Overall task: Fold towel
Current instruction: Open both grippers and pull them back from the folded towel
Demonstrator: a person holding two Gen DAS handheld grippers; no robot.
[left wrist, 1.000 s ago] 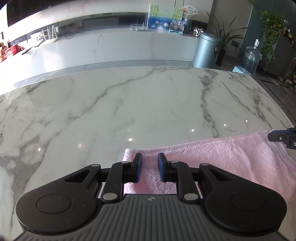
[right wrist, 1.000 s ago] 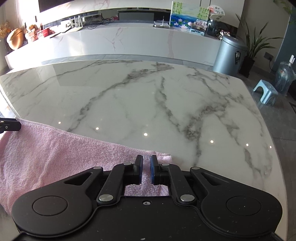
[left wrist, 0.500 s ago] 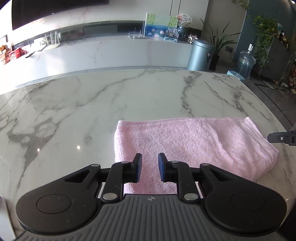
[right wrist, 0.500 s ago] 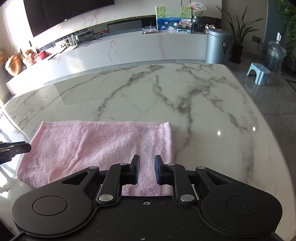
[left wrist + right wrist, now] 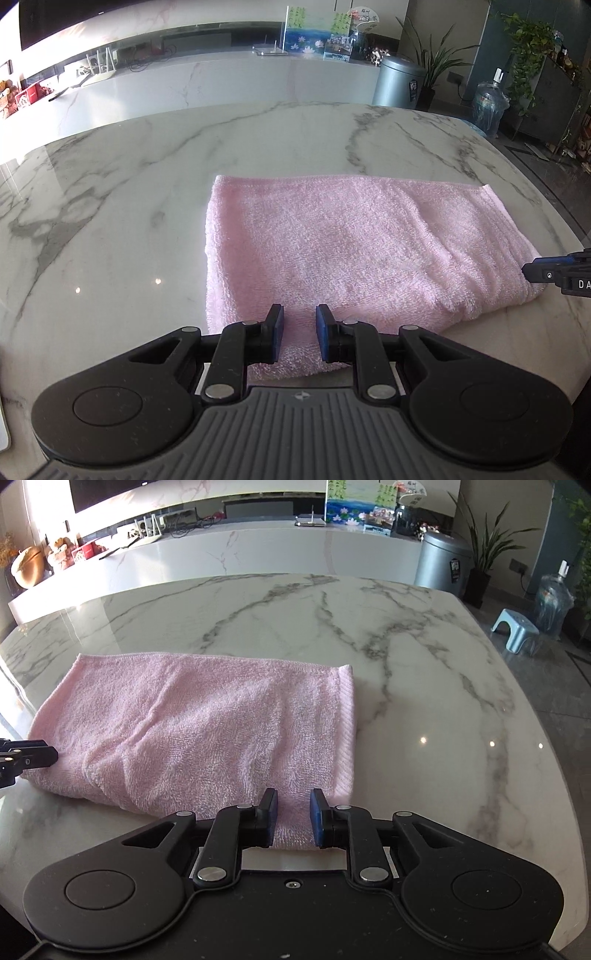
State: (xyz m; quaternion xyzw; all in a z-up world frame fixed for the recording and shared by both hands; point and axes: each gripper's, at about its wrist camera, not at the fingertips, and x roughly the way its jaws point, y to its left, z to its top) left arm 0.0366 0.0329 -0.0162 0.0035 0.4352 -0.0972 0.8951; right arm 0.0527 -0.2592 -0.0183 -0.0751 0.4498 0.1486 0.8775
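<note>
- On the marble tabletop [image 5: 147,177], near its front edge, the pink towel [image 5: 351,243] lies folded flat, its long side running along that edge.
- Left gripper [image 5: 299,338] hovers over the towel's near left corner, blue-padded fingers [image 5: 277,332] spread, pinching nothing.
- Right gripper [image 5: 293,821] sits over the near right corner, fingers [image 5: 317,821] likewise apart, cloth showing between them.

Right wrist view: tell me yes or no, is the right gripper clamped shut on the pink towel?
No: the right gripper has its jaws apart, with the towel lying flat between them.
</note>
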